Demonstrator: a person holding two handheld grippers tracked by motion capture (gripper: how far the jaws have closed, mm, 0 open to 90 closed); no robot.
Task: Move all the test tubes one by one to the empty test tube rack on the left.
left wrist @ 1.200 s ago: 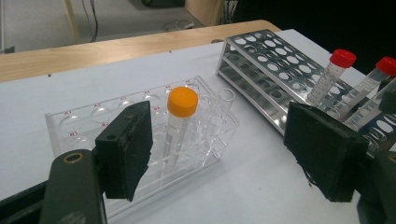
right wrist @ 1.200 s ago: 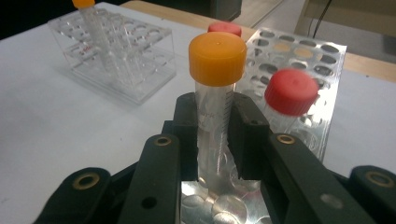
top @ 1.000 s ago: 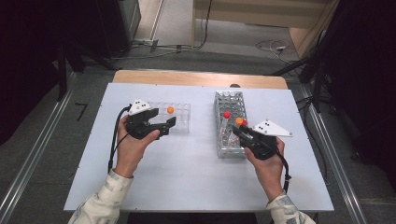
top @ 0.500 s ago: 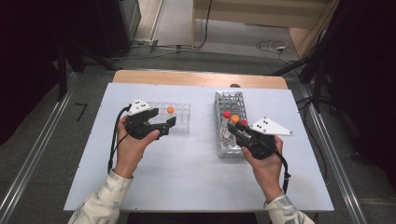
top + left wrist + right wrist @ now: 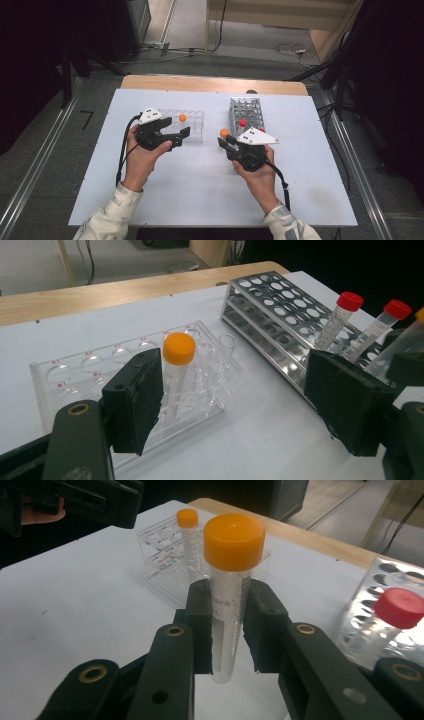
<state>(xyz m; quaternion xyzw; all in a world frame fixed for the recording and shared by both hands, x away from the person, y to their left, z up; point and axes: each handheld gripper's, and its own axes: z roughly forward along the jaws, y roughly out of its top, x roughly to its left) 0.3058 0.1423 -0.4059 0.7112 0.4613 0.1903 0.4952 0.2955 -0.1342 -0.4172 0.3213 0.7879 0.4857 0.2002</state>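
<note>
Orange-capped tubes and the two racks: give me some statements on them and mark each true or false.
1. The right gripper is shut on an orange-capped clear plastic tube. True.
2. The clear plastic rack holds no tube. False: one orange-capped tube stands in it.
3. The left gripper grips that standing tube. False: its jaws stand open, nothing between the pads.
4. Red-capped tubes stand in the metal rack with round holes. True.
5. The held tube lies flat on the white table. False: it is upright, above it.

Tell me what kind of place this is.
Probably a lab bench set up for recording: capped sample tubes, a metal tube rack and a clear plastic rack on a white table, cables on the floor.
</note>
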